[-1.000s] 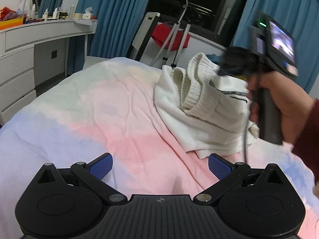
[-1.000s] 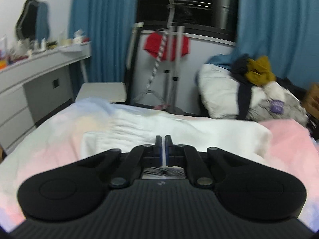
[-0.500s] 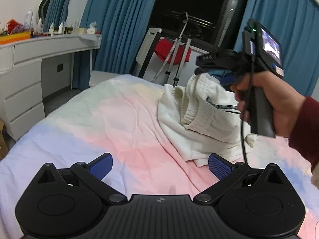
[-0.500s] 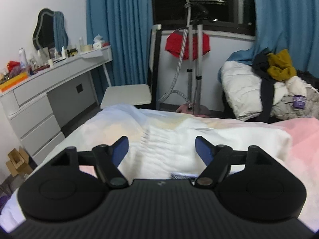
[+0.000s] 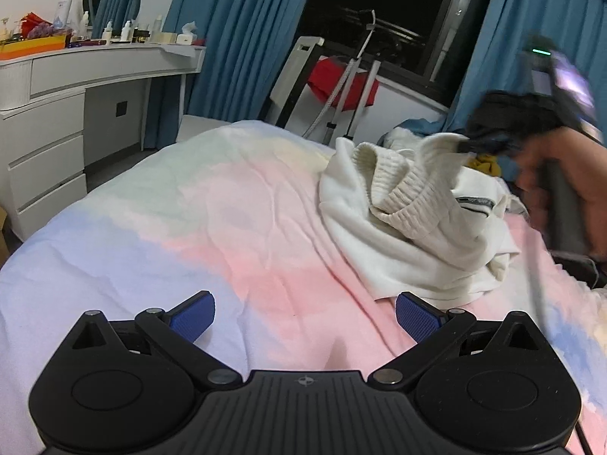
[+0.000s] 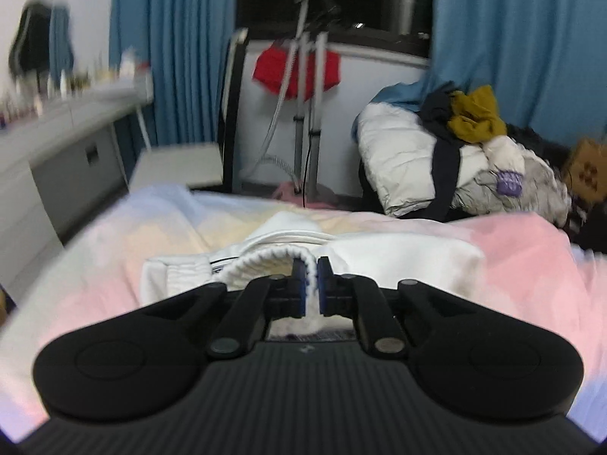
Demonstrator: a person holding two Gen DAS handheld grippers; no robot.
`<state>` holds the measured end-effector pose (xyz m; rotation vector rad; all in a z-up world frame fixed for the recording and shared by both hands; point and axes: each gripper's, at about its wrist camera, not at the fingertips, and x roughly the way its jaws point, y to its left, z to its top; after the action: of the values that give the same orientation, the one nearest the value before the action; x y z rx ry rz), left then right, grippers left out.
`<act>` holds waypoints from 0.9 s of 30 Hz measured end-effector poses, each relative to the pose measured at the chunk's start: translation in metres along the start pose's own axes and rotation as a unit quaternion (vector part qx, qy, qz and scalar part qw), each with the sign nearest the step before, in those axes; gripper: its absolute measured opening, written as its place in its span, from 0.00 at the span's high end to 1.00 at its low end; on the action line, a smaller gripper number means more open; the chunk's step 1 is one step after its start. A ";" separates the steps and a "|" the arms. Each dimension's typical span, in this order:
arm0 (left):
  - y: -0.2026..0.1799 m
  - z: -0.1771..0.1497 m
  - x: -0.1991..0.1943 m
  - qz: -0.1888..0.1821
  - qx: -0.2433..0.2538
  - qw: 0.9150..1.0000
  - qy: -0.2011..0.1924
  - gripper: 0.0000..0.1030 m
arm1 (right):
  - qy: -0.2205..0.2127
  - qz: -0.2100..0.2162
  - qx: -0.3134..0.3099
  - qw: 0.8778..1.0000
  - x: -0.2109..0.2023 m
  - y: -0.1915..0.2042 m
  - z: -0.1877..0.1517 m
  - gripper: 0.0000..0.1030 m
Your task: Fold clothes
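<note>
A cream white sweatshirt [image 5: 409, 235] with a ribbed hem lies crumpled on the pastel pink, white and lilac bed sheet [image 5: 235, 227]. My right gripper [image 6: 311, 284] is shut on the ribbed hem [image 6: 265, 261] and lifts that edge; in the left wrist view it shows blurred at the garment's far right [image 5: 489, 144]. My left gripper [image 5: 303, 314] is open and empty, low over the sheet, just in front of the sweatshirt's near edge.
A white dresser [image 5: 49, 121] with bottles stands at the left. A garment steamer with a red cloth [image 6: 299, 72] stands past the bed's far end. A pile of clothes and bedding [image 6: 455, 167] lies at the far right. Blue curtains [image 5: 235, 38] hang behind.
My right gripper was shut, opened half a second ago, and has now shut on the sweatshirt's ribbed hem and raised it. My left gripper stayed open and nearly still.
</note>
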<state>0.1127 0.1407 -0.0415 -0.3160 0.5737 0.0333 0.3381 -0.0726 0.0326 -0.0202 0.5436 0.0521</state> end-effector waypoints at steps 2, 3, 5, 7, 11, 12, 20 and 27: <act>0.000 0.000 0.000 -0.006 0.001 1.000 -0.002 0.01 | -0.020 0.014 0.028 0.999 -0.041 -0.024 -0.009 0.92; -0.001 0.000 -0.001 -0.011 -0.003 1.000 -0.002 0.01 | -0.030 0.020 0.042 0.998 -0.063 -0.036 -0.015 0.92; -0.002 0.000 -0.004 -0.025 -0.008 1.000 -0.004 0.01 | -0.047 0.032 0.073 0.996 -0.107 -0.061 -0.034 0.92; -0.005 -0.001 -0.008 -0.038 -0.011 0.999 -0.005 0.01 | -0.057 0.045 0.108 0.992 -0.147 -0.085 -0.057 0.92; -0.013 -0.004 -0.018 -0.063 -0.014 0.998 -0.007 0.01 | -0.046 0.068 0.175 0.981 -0.199 -0.132 -0.127 0.92; -0.014 -0.005 -0.023 -0.070 -0.013 0.997 -0.009 0.01 | -0.040 0.067 0.180 0.981 -0.205 -0.140 -0.146 0.92; -0.034 -0.025 -0.043 -0.104 -0.024 0.994 -0.008 0.01 | 0.109 0.093 0.341 0.929 -0.171 -0.207 -0.275 0.93; -0.063 -0.042 -0.032 -0.135 -0.012 0.991 -0.002 0.03 | 0.055 0.104 0.404 0.907 -0.204 -0.242 -0.281 0.90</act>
<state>0.0710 0.0701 -0.0394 -0.4148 0.5236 -0.2205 0.0318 -0.3321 -0.1003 0.8533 0.6467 0.0311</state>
